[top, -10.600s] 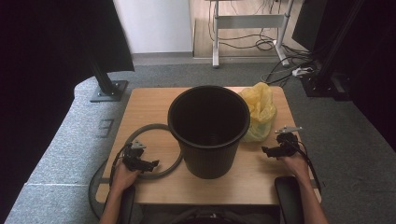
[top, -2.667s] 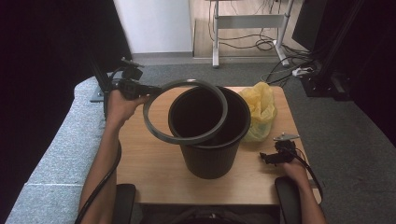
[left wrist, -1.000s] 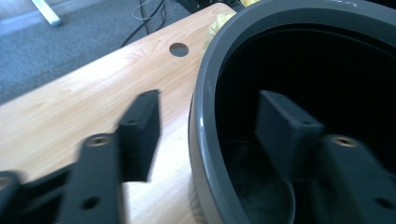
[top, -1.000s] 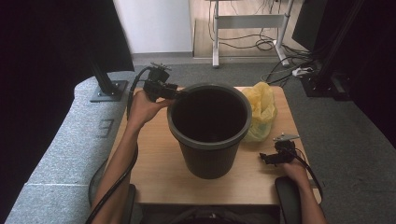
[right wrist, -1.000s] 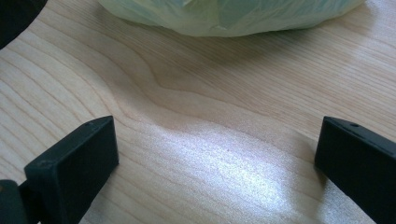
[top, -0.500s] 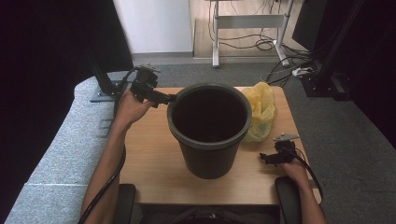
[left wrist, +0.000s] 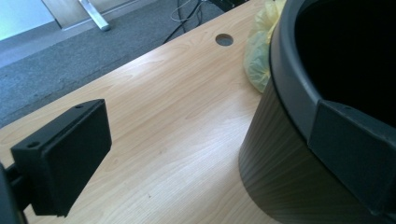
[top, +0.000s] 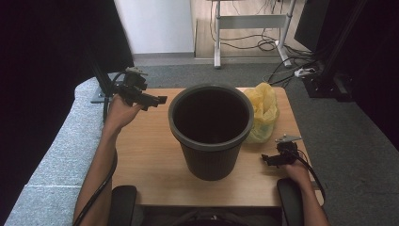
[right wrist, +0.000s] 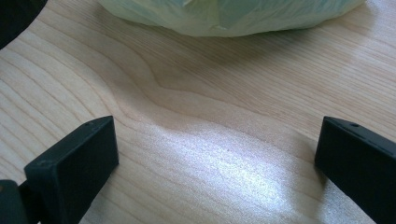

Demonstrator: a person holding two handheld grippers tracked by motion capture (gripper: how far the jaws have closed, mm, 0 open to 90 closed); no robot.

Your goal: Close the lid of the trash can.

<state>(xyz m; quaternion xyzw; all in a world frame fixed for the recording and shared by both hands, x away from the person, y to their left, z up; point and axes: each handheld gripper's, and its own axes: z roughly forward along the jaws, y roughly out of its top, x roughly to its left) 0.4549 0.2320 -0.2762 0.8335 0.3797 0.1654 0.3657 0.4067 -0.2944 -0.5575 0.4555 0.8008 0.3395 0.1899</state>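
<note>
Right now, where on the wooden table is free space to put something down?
The light wooden table is bare left of the black ribbed plastic bucket, below the open left gripper. A thin strip runs along the near edge. It is crowded on the right, between the crumpled yellow plastic bag and the open right gripper.

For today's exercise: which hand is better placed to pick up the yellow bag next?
Probably the right: its open tool rests near the yellow bag, facing it. The left tool, open, sits beyond the bin.
</note>
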